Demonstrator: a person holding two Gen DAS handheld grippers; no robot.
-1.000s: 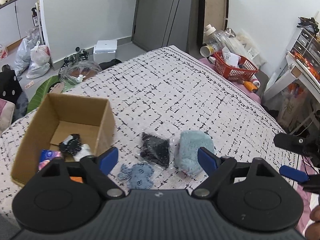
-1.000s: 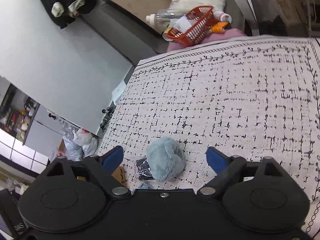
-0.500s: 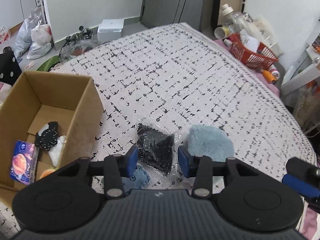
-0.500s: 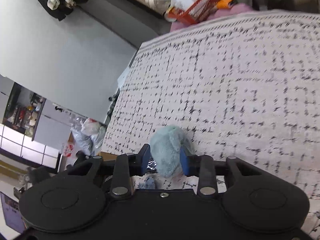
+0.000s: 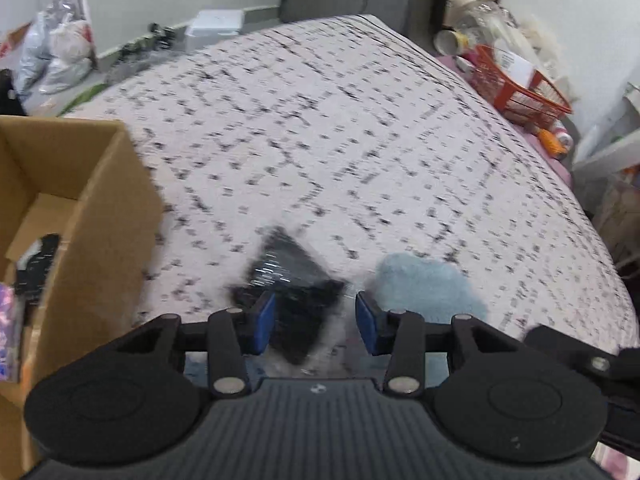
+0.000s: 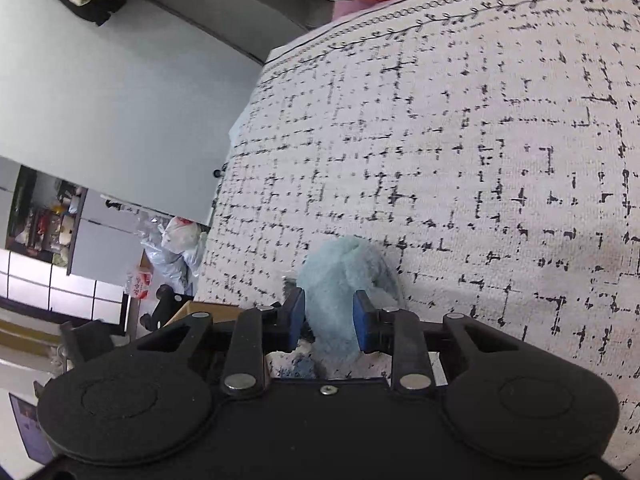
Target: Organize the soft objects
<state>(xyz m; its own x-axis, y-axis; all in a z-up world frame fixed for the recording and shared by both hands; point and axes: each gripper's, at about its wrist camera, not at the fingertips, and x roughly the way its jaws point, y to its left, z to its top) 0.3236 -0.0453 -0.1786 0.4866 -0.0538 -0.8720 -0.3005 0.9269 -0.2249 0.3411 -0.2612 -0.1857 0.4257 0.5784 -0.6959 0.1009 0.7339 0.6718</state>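
A fluffy light-blue soft object (image 6: 340, 280) lies on the patterned bedspread (image 6: 480, 140). My right gripper (image 6: 328, 322) is shut on it, squeezing its near end. The same fluffy object shows in the left wrist view (image 5: 424, 288). A black soft item in clear plastic wrap (image 5: 292, 280) lies beside it, to its left. My left gripper (image 5: 316, 322) has its jaws partly closed around the near end of the wrapped black item; the view is blurred. A blue cloth piece (image 5: 200, 364) peeks out under the left gripper.
An open cardboard box (image 5: 100, 216) stands at the left with several items inside. A red basket (image 5: 524, 92) with bottles sits past the bed's far right edge. The bedspread (image 5: 320, 120) stretches beyond the objects. Bags lie on the floor (image 5: 60, 52).
Both grippers went from wide open to closing. The right one shut on the fluffy blue object. The left one moved down and forward over the wrapped black item.
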